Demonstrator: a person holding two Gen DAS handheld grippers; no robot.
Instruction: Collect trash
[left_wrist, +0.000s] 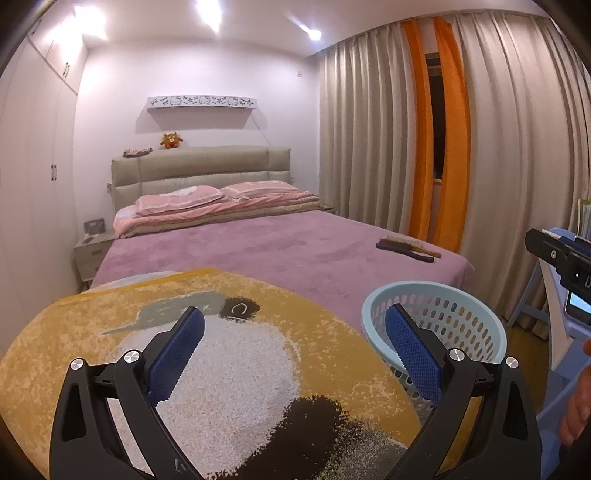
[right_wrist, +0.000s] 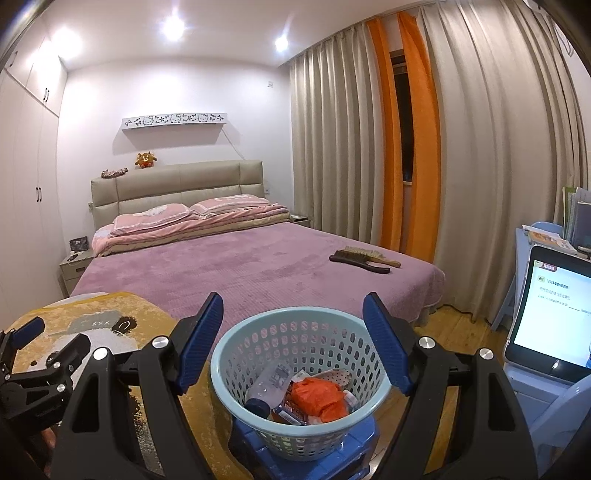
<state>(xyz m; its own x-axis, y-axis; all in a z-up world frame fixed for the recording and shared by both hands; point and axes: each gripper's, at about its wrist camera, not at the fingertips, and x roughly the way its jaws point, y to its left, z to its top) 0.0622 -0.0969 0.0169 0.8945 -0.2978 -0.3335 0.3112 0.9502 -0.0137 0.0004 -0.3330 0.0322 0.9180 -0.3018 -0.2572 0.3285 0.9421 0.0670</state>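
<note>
A light blue perforated basket (right_wrist: 301, 384) stands on a blue stool (right_wrist: 306, 459). Inside lie a clear plastic bottle (right_wrist: 266, 389), crumpled orange plastic (right_wrist: 319, 400) and other wrappers. My right gripper (right_wrist: 293, 345) is open and empty, its blue pads (right_wrist: 384, 347) spread on either side of the basket's rim. My left gripper (left_wrist: 295, 354) is open and empty above a yellow patterned rug-covered surface (left_wrist: 110, 332); the basket (left_wrist: 443, 325) is at its right. The left gripper also shows in the right wrist view (right_wrist: 33, 354).
A bed with a purple cover (right_wrist: 236, 273) lies ahead, with two brushes (right_wrist: 364, 260) near its right edge. Curtains (right_wrist: 480, 147) hang at the right. A tablet (right_wrist: 550, 314) stands on a blue chair at the right. A nightstand (right_wrist: 74, 266) stands at the left.
</note>
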